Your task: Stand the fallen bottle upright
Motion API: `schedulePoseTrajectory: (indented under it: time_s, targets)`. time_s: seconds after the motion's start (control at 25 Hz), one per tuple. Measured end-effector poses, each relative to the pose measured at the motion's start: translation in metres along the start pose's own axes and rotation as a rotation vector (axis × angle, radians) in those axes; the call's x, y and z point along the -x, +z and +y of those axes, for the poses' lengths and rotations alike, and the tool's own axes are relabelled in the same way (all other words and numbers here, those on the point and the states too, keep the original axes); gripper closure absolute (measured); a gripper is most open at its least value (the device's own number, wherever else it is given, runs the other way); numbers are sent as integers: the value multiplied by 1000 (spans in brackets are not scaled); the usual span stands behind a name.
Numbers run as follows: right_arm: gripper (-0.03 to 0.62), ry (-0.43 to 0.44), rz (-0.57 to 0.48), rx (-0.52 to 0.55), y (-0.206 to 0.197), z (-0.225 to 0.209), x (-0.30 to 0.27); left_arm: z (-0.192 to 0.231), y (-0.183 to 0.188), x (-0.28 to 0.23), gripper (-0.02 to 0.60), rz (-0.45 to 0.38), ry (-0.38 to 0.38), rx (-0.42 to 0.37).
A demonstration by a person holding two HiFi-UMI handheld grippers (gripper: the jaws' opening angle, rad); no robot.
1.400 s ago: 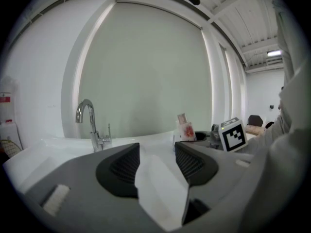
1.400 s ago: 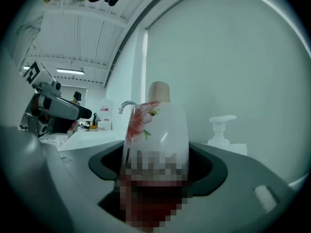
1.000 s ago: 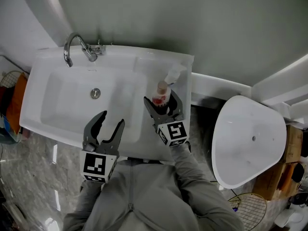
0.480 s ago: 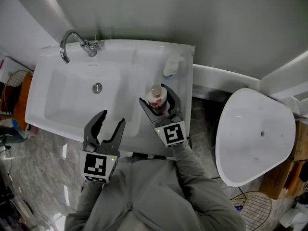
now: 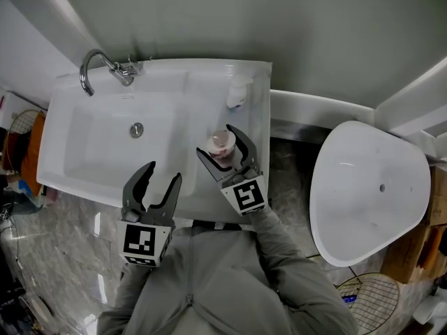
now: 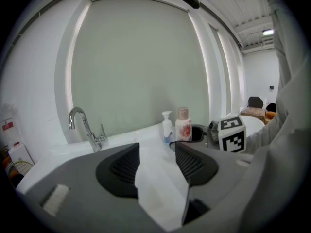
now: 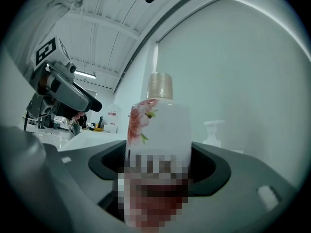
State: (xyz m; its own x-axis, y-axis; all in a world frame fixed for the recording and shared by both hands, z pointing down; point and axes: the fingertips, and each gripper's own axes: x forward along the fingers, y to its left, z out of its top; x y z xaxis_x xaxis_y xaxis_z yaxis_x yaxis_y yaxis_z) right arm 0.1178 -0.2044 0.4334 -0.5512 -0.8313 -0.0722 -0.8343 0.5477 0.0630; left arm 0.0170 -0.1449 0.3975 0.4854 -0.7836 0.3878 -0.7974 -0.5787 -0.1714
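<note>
The bottle (image 5: 222, 143), white with a red flower print and a beige cap, stands upright between the jaws of my right gripper (image 5: 221, 142), which is shut on it over the right side of the white sink counter (image 5: 258, 128). In the right gripper view the bottle (image 7: 158, 130) fills the middle, gripped low on its body, cap upward. My left gripper (image 5: 152, 180) hangs open and empty over the sink's front edge. In the left gripper view the left gripper (image 6: 155, 161) holds nothing, and the bottle (image 6: 183, 125) shows upright beyond it.
A white pump soap dispenser (image 5: 237, 93) stands at the counter's back right corner, behind the bottle. A chrome faucet (image 5: 94, 75) curves over the basin at the back left. A large white oval fixture (image 5: 370, 194) lies to the right, and a wire basket (image 5: 370, 302) on the floor.
My right gripper has swung the bottle from a slant to upright and drawn it slightly nearer and leftward. The left gripper has stayed open in place.
</note>
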Motion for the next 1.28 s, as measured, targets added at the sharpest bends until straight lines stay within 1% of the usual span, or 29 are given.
schedulePoseTrajectory:
  time_s: [0.16,0.24,0.4,0.56,0.8,0.92,1.0,1.12,1.28]
  targets:
    - [250,3,5,1,-1,0,3,-4,7,1,314,-21,-2,3]
    - [250,-1,4,-3,2,0,6,-3,5,1,314,-22,3,6]
    - [250,-2,34,-15,15,1,18,-6,8,2,314,-37,4,17]
    - [250,-21,3,-17,36,2,36,-9,12,2,314,-58,-1,30]
    - [250,-110,-7,-47,54,-9,71,-11,11,2,314,-72,-10,46]
    - [250,-160,13,-3,58,-13,85,-9,11,1,314,-79,-15,52]
    - [250,-194,20,5,61,-17,93,-9,12,1,314,-87,-21,53]
    - [250,-255,-7,18,72,-28,103,-8,17,1,314,-102,-26,53]
    - [250,-291,22,68,79,-34,113,-7,19,-1,314,-113,-30,52]
